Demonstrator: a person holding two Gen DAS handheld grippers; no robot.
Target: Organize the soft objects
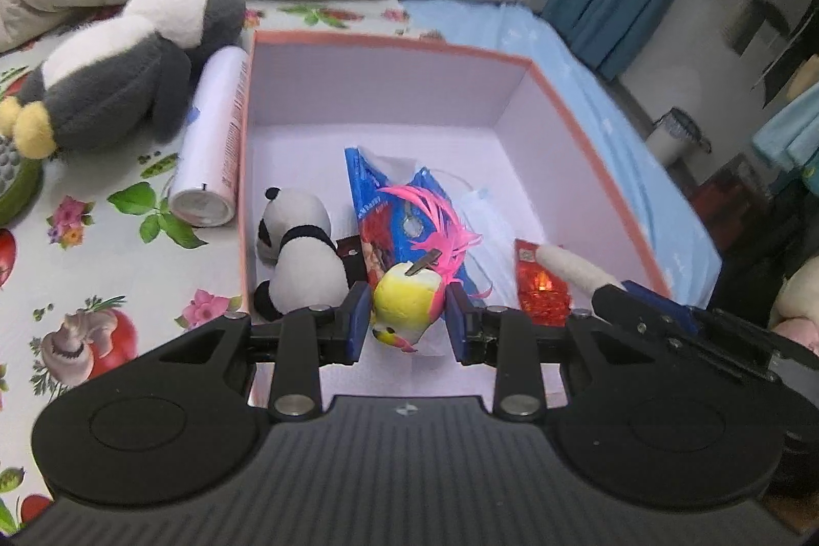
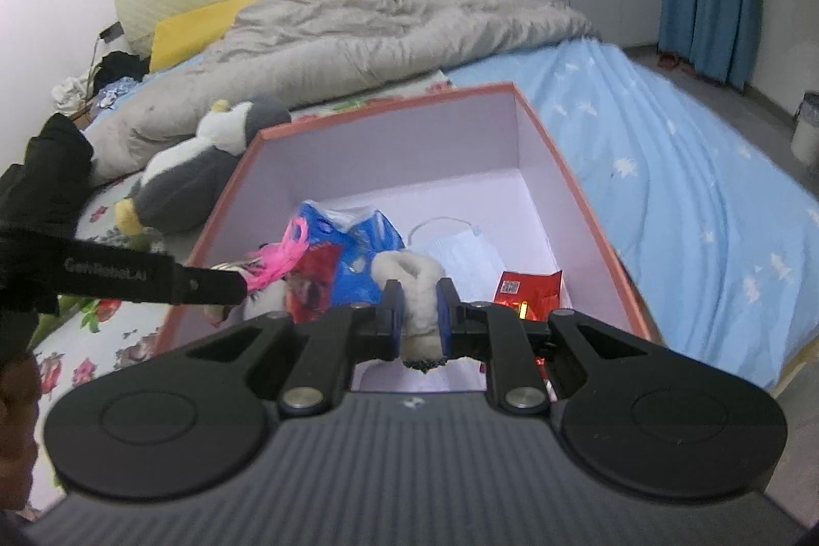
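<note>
An open box (image 1: 563, 95) (image 2: 578, 188) with a pink rim and white inside stands on the bed. My left gripper (image 1: 408, 315) is shut on a yellow plush bird with pink feathers (image 1: 407, 300), just above the box's near edge. My right gripper (image 2: 418, 315) is shut on a white fluffy slipper (image 2: 417, 285), also over the box's near side. Inside the box lie a small panda plush (image 1: 299, 254), a blue bag (image 1: 379, 198) (image 2: 358, 259), a face mask (image 2: 460, 249) and a red packet (image 1: 542, 285) (image 2: 527, 290).
A big grey-and-white penguin plush (image 1: 112, 70) (image 2: 205, 167) lies left of the box beside a white cylinder (image 1: 212, 136). A grey duvet (image 2: 358, 34) covers the far bed. The left gripper's arm (image 2: 128, 280) shows in the right wrist view. A bin (image 1: 675, 134) stands on the floor.
</note>
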